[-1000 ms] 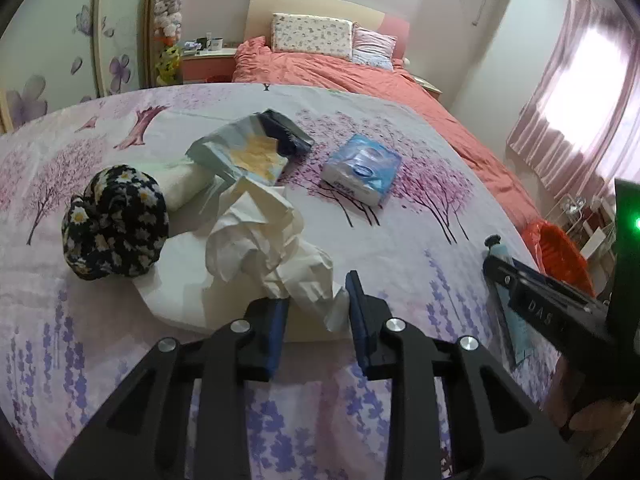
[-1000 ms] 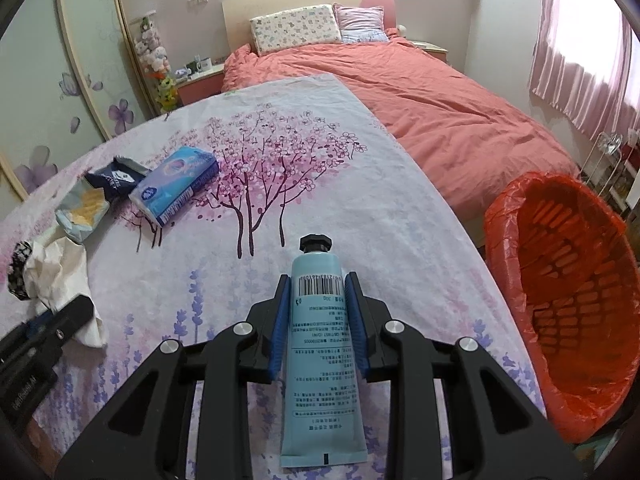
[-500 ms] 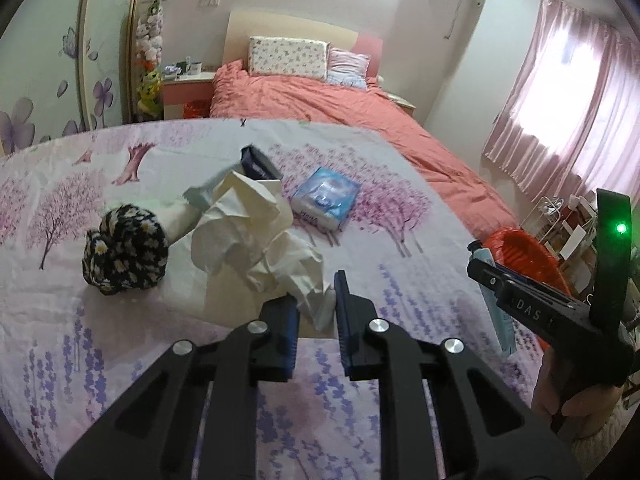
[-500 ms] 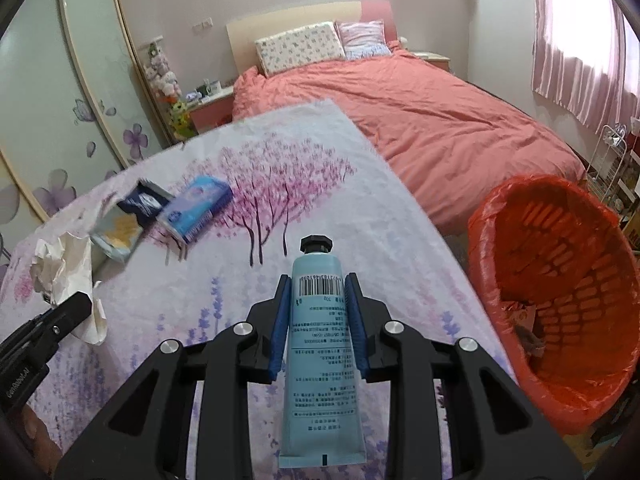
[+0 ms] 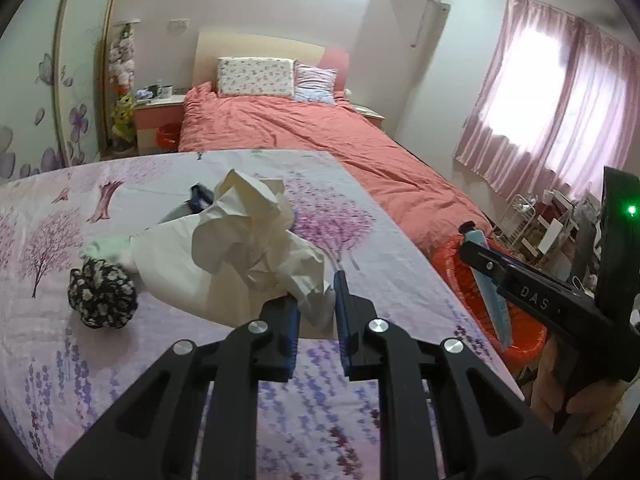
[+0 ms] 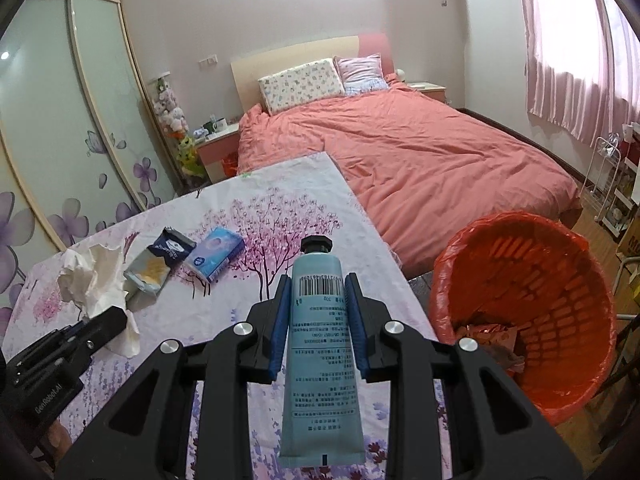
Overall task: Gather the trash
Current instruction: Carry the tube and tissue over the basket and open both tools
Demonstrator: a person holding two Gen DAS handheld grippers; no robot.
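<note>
In the left wrist view my left gripper [image 5: 318,304] is shut on a tail of crumpled white paper [image 5: 248,228], which hangs lifted above the flowered tablecloth [image 5: 80,360]. My right gripper [image 6: 318,292] is shut on a light blue tube [image 6: 320,344] with a black cap, held lengthwise between the pads above the table's right edge. An orange bin [image 6: 520,220] lined with an orange bag stands on the floor to the right of the table, some trash at its bottom. The left wrist view shows the right gripper [image 5: 476,248] and tube [image 5: 494,304] in front of the bin [image 5: 520,344].
On the table lie a blue tissue pack [image 6: 214,254], a pale snack bag [image 6: 150,276], a dark blue wrapper [image 6: 170,246], a black floral cloth ball [image 5: 102,298] and a flat white sheet [image 5: 172,272]. A bed with a coral cover [image 6: 420,160] stands behind.
Both grippers have risen. The left jaws have shut on the crumpled paper and lifted it off the table. The right gripper still holds the tube, and more of the bin shows.
</note>
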